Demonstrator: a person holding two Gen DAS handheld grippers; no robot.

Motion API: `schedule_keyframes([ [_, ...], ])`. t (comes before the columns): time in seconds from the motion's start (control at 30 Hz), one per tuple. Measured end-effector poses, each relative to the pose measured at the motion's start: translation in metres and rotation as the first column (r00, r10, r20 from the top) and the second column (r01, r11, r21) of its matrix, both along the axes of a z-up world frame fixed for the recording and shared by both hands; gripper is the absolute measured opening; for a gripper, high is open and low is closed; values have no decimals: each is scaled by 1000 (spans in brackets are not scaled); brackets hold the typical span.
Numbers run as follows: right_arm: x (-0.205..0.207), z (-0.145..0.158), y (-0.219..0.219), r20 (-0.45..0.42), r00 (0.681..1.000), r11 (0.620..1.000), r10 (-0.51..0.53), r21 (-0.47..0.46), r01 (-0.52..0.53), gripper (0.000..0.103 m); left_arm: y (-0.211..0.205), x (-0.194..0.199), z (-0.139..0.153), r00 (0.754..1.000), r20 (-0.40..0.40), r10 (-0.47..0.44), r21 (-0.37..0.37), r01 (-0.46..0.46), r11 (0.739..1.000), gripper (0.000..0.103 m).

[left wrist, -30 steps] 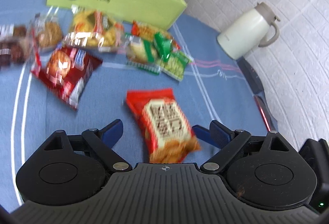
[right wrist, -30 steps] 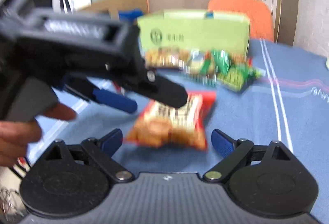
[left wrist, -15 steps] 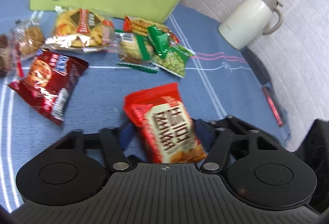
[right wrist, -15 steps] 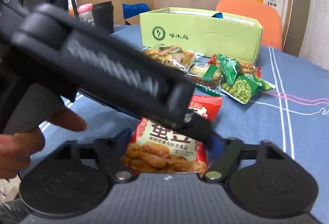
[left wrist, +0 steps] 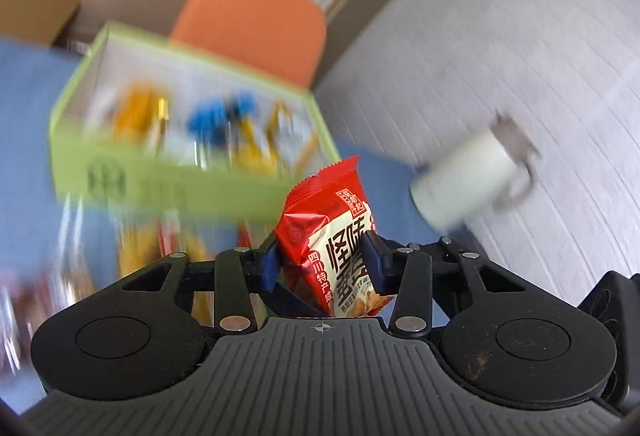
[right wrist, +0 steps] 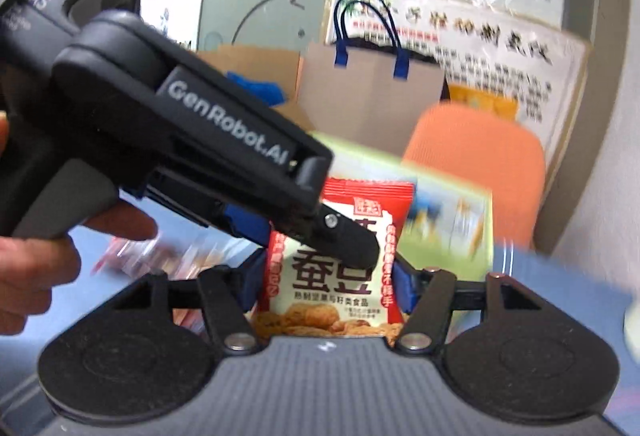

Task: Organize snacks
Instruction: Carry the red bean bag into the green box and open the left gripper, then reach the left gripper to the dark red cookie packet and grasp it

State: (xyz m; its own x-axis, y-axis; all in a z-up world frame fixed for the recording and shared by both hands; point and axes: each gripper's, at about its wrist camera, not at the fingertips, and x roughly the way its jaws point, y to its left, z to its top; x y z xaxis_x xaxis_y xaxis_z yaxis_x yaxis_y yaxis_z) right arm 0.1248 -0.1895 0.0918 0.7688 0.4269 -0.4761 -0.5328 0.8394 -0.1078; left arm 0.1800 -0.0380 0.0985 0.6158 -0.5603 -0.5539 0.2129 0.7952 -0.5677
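A red snack packet (left wrist: 332,236) with a beige panel hangs lifted off the blue tablecloth, crumpled between the blue pads of my left gripper (left wrist: 323,258), whose jaws are closing on it. In the right wrist view the same packet (right wrist: 332,296) stands upright between the closing jaws of my right gripper (right wrist: 328,278), its pads against both side edges. The left gripper (right wrist: 312,236) reaches in from the left, held by a hand (right wrist: 40,268). The open green box (left wrist: 160,192) lies just beyond the packet, with several packets inside.
Blurred loose snacks (left wrist: 132,252) lie on the blue cloth in front of the box. A white kettle (left wrist: 468,176) stands at the right by the white wall. An orange chair (right wrist: 476,156) and a paper bag (right wrist: 368,92) are behind the box (right wrist: 452,236).
Both grippers closed on the red packet that lay flat on the cloth and lifted it. They moved up and toward the green box, whose inside now shows.
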Motion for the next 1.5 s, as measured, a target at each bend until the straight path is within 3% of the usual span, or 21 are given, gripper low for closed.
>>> schedule_keyframes([
  [0.13, 87, 18, 12, -28, 999, 1000, 25, -18, -25, 64, 10, 71, 15, 999, 1, 54, 44, -54, 998, 23],
  [0.3, 170, 1, 38, -126, 990, 997, 64, -38, -69, 64, 29, 135, -8, 991, -56, 118, 85, -113, 990, 26],
  [0.33, 181, -4, 43, -137, 988, 996, 70, -42, -77, 65, 32, 142, -14, 990, -60, 130, 95, -124, 988, 29],
  [0.4, 194, -14, 50, -146, 986, 995, 86, -43, -93, 77, 41, 153, -23, 988, -52, 148, 107, -142, 984, 44],
  [0.43, 199, -18, 54, -137, 987, 995, 87, -43, -94, 82, 45, 155, -23, 986, -41, 161, 112, -156, 981, 58],
  [0.47, 198, -17, 54, -118, 990, 995, 81, -49, -87, 84, 51, 154, -23, 984, -21, 174, 113, -171, 979, 62],
  [0.63, 154, 1, 31, 30, 999, 999, 38, -36, -37, 99, 78, 114, -7, 976, 66, 207, 34, -210, 977, 72],
  [0.73, 110, 16, 9, 104, 995, 1000, 8, -13, -7, 102, 85, 79, -3, 974, 91, 206, 24, -209, 978, 77],
  [0.8, 80, 16, -5, 107, 994, 1000, 7, 16, -9, 102, 84, 48, -6, 976, 86, 201, 29, -205, 978, 78],
  [1.03, -30, -28, -15, -38, 999, 997, 38, 63, -36, 102, 84, -51, -37, 981, 47, 187, 26, -188, 982, 78],
  [1.2, -73, -62, 1, -160, 985, 992, 70, 114, -52, 102, 77, -108, -60, 977, 6, 214, 66, -214, 975, 78],
  [1.3, -91, -75, 12, -212, 973, 988, 90, 145, -60, 102, 71, -116, -71, 980, -16, 199, 98, -197, 975, 78],
  [1.43, -86, -76, 31, -231, 963, 984, 138, 144, -106, 101, 64, -96, -75, 987, -21, 158, 151, -153, 977, 72],
  [1.47, -83, -76, 38, -233, 961, 984, 151, 134, -122, 101, 62, -90, -76, 989, -34, 143, 187, -134, 973, 58],
  [1.5, -79, -77, 41, -236, 959, 984, 156, 126, -128, 100, 63, -88, -78, 987, -65, 146, 212, -129, 969, 53],
])
